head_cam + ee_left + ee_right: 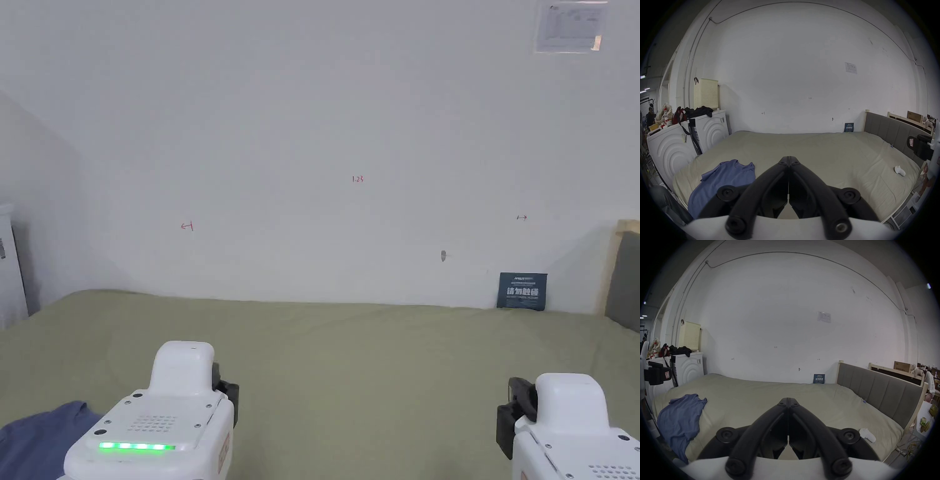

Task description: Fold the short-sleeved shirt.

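Both hand-held tools hover level above the olive-green bed sheet [350, 362], pointing toward the white back wall, which reads as a ready pose with the fold not yet begun. The left gripper [789, 158], a black two-jaw tool on a white body, has its jaws pressed tip to tip with nothing between them; the right gripper [788, 400] shows the same, jaws meeting along one thin seam and empty. Neither touches cloth. The crumpled blue short-sleeved shirt [724, 180] lies in a loose heap on the sheet, down and to the left of the left gripper and farther left still of the right one, trailing over the near edge of the mattress. It sits bunched, with one sleeve and the collar turned up, so in my judgement it needs to be drawn toward the open middle of the bed and spread flat first, which may be why the broad stretch of sheet ahead of both grippers is left bare. A small white plastic object [867, 434] rests on the sheet just right of the right gripper, well apart from the shirt and out of the working space. Beyond the shirt, to the left gripper's left, stand two white washing machines [688, 139]; a grey padded headboard [880, 392] bounds the bed on the right gripper's right.
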